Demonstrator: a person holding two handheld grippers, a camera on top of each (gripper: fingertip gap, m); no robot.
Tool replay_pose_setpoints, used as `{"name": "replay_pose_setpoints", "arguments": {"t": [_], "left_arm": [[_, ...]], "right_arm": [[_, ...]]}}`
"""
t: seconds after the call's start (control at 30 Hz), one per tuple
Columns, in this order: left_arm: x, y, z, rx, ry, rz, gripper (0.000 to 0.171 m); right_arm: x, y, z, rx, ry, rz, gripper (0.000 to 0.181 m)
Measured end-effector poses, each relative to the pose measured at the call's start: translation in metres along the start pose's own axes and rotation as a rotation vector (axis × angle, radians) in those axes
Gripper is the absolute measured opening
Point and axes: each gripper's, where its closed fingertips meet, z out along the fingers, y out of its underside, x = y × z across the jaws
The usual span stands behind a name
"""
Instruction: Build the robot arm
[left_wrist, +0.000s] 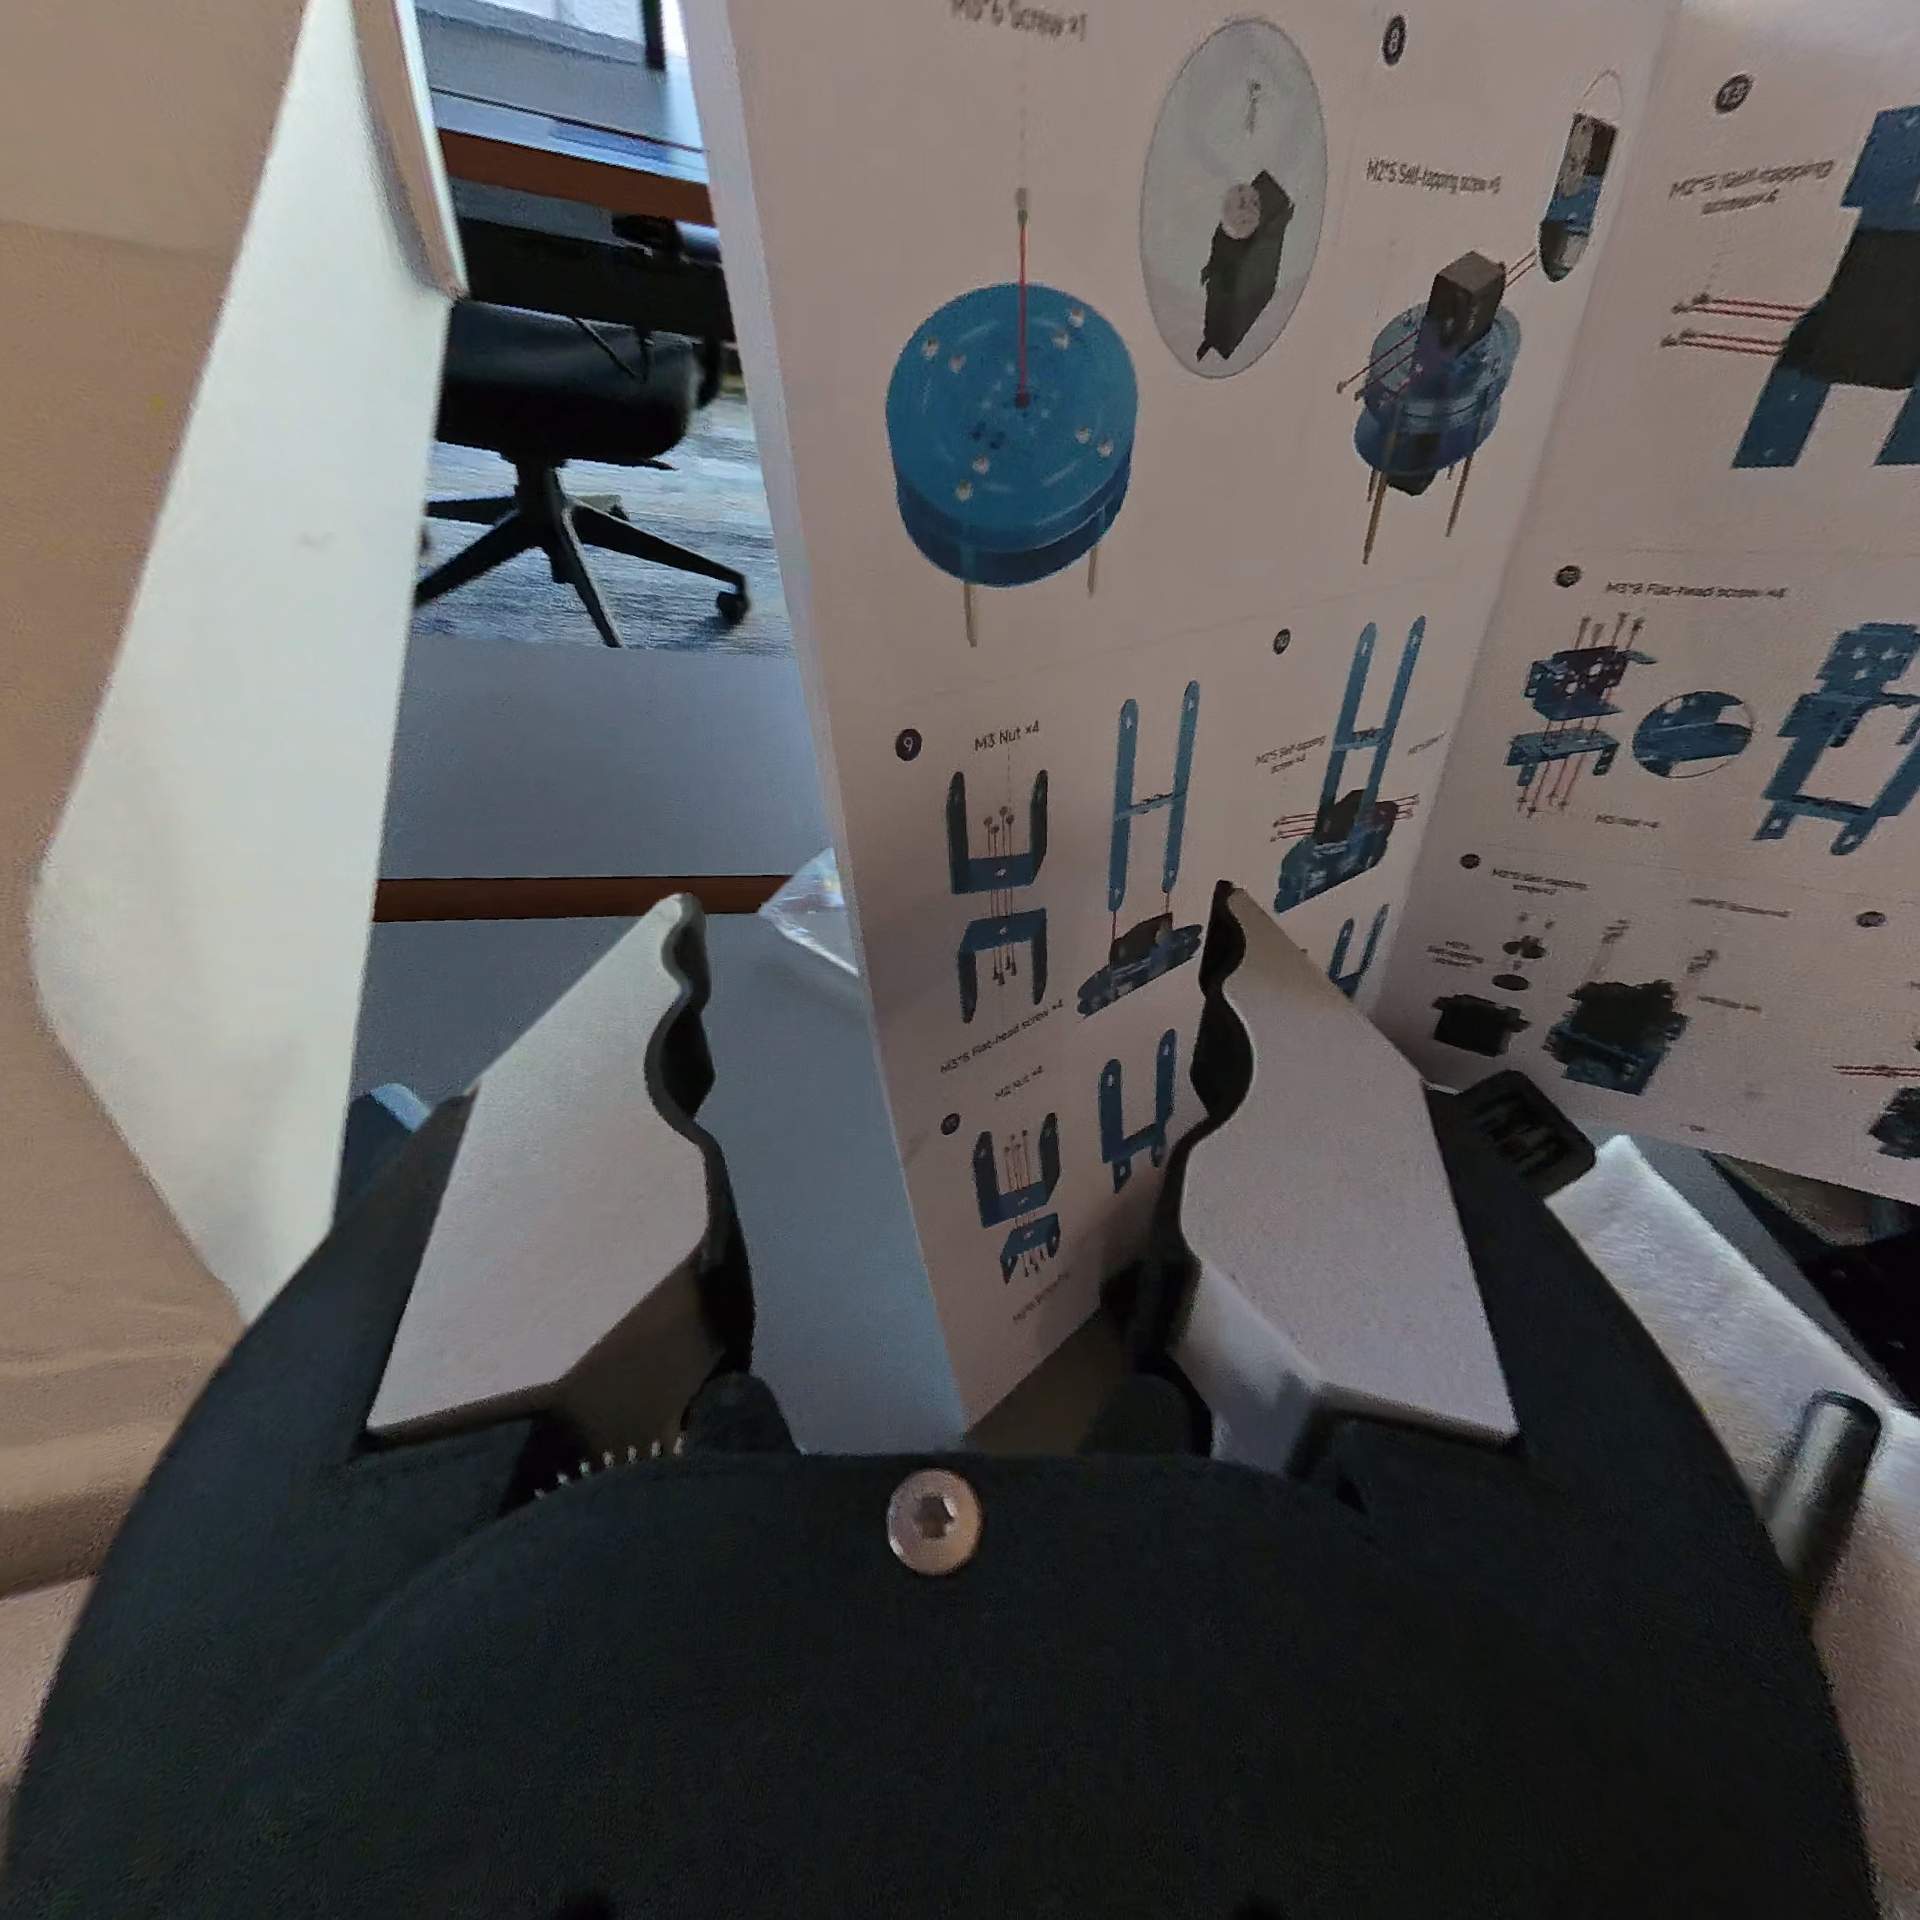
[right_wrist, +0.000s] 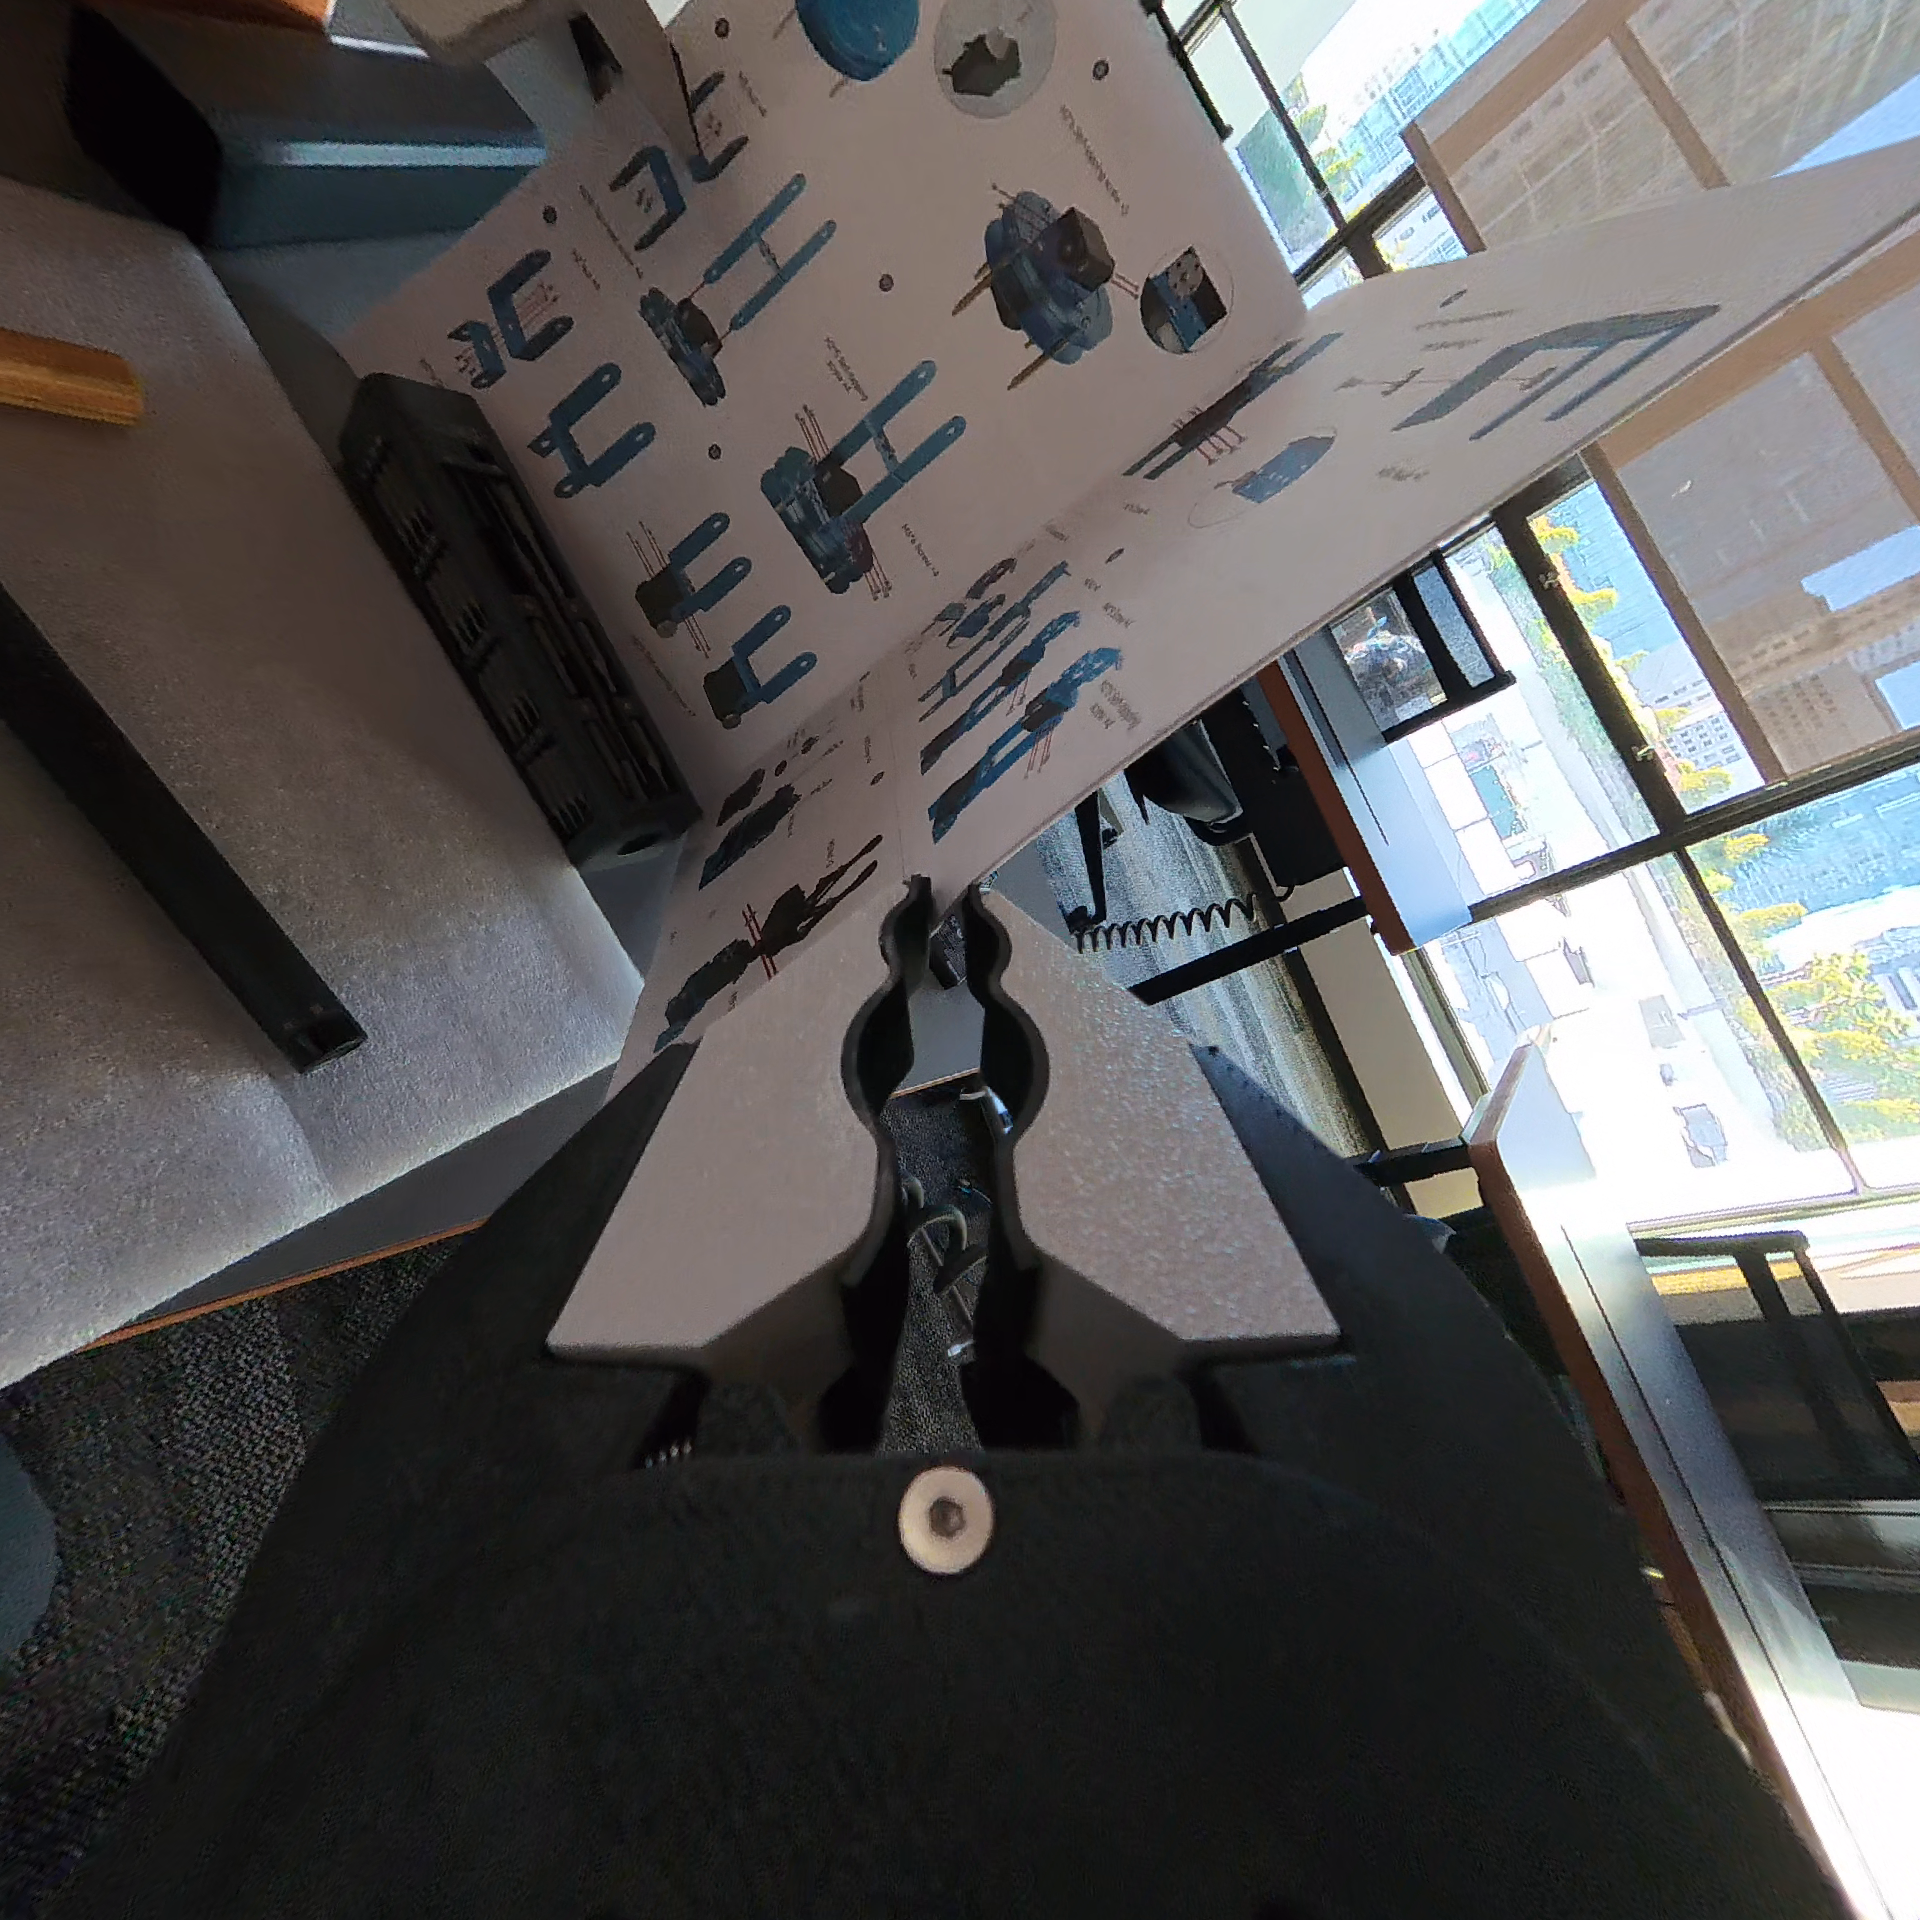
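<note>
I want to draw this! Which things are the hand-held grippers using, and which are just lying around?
In use: instruction sheet, right hand-held gripper pinching it, left hand-held gripper open around its edge.
Lying about: black case, office chair, foam mat.

Left claw (left_wrist: 951, 914): the sheet (left_wrist: 1195, 499) runs off the top and right edges of the left view; its lower edge drops behind the right finger and the claw body, so contact there cannot be judged. Print on the far right panels is smeared. A clear wrapper (left_wrist: 816, 914) ahead of the fingertips is mostly covered by the sheet. The chair (left_wrist: 561, 416) is partly behind the sheet and a white panel (left_wrist: 239, 675) to the left.

Right claw (right_wrist: 943, 899): sheet corner sits at the fingertips; grip point too small to resolve. The black case (right_wrist: 509, 613) ahead-left is half under the sheet.
</note>
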Motion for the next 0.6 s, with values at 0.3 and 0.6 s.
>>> {"name": "replay_pose_setpoints", "arguments": {"t": [0.3, 0.6], "left_arm": [[0.007, 0.010, 0.003, -0.045, 0.158, -0.127, 0.057], [0.006, 0.012, 0.001, -0.040, 0.153, -0.082, 0.009]], "right_arm": [[0.000, 0.006, -0.002, 0.003, 0.006, 0.031, 0.004], [-0.006, -0.001, -0.004, 0.042, 0.010, 0.051, 0.004]]}}
